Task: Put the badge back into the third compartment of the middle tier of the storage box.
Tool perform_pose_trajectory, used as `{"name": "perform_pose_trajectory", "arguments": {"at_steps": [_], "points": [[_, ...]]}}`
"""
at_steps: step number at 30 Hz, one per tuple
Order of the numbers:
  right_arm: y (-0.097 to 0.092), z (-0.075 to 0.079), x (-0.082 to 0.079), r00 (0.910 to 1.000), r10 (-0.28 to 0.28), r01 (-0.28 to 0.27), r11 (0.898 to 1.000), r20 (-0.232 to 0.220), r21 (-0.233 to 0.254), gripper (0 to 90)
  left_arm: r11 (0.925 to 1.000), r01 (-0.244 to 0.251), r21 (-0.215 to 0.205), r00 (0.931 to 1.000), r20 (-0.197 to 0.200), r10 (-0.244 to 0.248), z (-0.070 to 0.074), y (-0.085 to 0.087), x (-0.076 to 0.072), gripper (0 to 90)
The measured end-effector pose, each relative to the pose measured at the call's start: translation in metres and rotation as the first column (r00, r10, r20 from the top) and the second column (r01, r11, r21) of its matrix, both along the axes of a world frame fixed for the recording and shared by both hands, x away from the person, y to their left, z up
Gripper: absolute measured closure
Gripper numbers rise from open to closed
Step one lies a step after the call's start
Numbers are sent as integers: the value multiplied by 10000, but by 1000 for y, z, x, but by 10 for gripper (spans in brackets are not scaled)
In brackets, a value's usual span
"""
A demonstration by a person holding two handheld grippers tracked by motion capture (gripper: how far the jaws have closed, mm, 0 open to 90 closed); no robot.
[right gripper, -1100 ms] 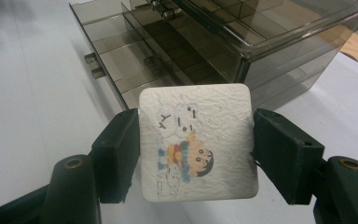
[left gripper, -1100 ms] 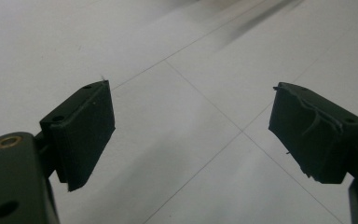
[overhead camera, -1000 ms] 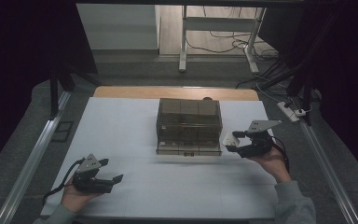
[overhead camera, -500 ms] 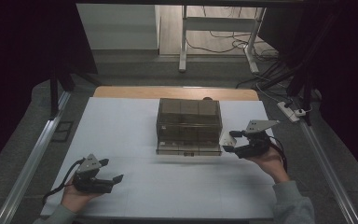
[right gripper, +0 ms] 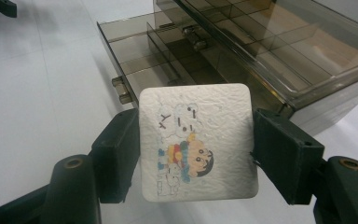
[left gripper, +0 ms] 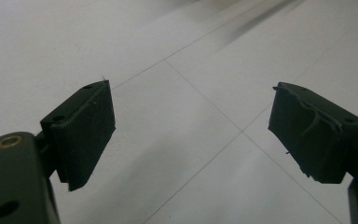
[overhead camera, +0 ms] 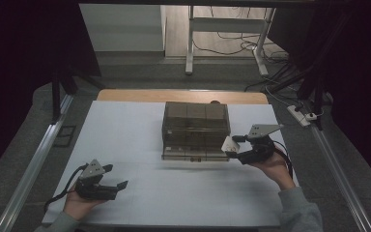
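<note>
Right tongs (right gripper: pixel 196 154) clamped on white cartoon packet (right gripper: pixel 196 142), open drawer (right gripper: pixel 140 51) of smoked organizer box (overhead camera: pixel 196 126) just ahead; left tongs (left gripper: pixel 191 135) wide open, empty, above tabletop (overhead camera: pixel 125 130).

in the right gripper view the white card (right gripper: pixel 196 142) covers the front of the open drawer (right gripper: pixel 135 51) behind it, and the smoky drawer box (right gripper: pixel 279 51) is cut off at the top and right edges. the card's faint printed letters are too blurred to read. in the high view the card is too small to make out

Left gripper (overhead camera: pixel 107 183) rests with jaws apart; right gripper (overhead camera: pixel 232 147) is clamped.
</note>
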State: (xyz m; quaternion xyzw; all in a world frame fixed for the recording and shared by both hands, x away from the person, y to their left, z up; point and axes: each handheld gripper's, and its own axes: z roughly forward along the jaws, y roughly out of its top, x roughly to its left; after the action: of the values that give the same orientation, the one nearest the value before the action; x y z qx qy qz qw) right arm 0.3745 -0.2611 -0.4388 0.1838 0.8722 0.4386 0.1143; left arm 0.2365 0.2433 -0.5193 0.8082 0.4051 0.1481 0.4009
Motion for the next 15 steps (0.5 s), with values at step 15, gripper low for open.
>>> {"name": "perform_pose_trajectory", "arguments": {"at_steps": [15], "points": [[25, -3, 4, 9989, 461, -463, 9984, -70, -312, 330, 10000, 28, -58, 10000, -43, -28, 0, 0, 0, 139]]}}
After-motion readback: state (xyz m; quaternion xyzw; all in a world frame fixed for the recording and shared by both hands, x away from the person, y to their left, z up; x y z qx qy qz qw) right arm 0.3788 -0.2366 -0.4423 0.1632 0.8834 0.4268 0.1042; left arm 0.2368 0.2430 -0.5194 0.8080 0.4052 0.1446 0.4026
